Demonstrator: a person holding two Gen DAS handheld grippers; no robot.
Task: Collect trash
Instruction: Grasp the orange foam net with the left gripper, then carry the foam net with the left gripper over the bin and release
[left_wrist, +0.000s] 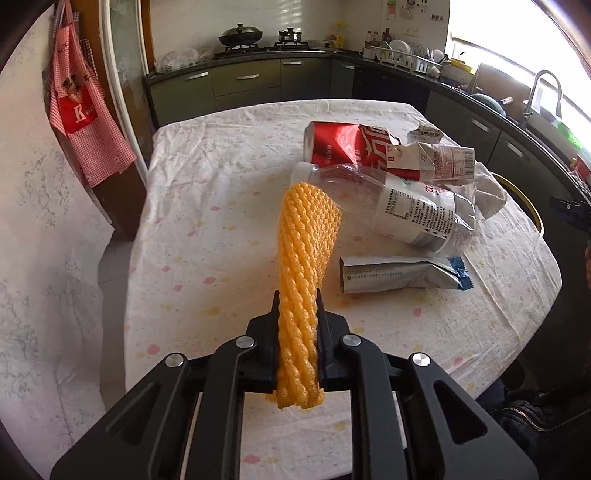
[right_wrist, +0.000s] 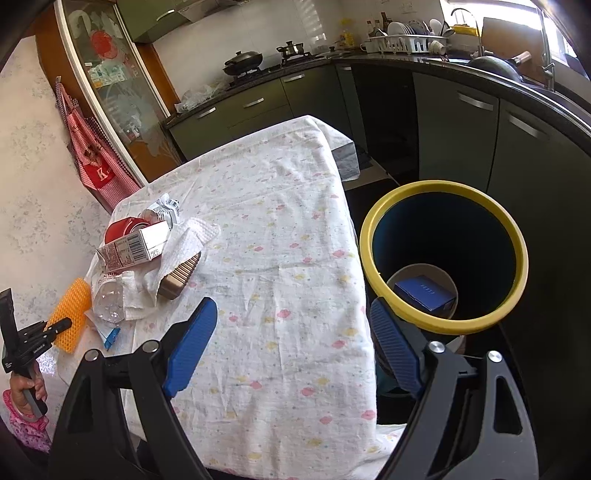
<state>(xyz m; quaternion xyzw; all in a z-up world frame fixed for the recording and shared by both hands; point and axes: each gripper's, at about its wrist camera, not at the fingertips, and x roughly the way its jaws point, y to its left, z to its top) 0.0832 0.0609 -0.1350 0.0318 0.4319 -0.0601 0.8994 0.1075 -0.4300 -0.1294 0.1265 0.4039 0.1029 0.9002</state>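
My left gripper (left_wrist: 298, 306) is shut on an orange foam net sleeve (left_wrist: 304, 236) and holds it above the table; the sleeve also shows in the right wrist view (right_wrist: 70, 314). Behind it lies a trash pile: a clear plastic bottle (left_wrist: 399, 206), a crushed red can (left_wrist: 347, 146), a white carton (left_wrist: 439, 160), crumpled tissue (left_wrist: 487, 192) and a silver-blue wrapper (left_wrist: 402, 275). My right gripper (right_wrist: 295, 339) is open and empty over the table's right edge, next to a yellow-rimmed bin (right_wrist: 443, 254) holding a blue box (right_wrist: 424, 295).
The table (right_wrist: 280, 258) carries a white flowered cloth. A brown ribbed box (right_wrist: 181, 277) lies under the tissue in the pile. Kitchen cabinets (right_wrist: 461, 122) and a counter run behind and to the right. A red apron (left_wrist: 81, 110) hangs on the left wall.
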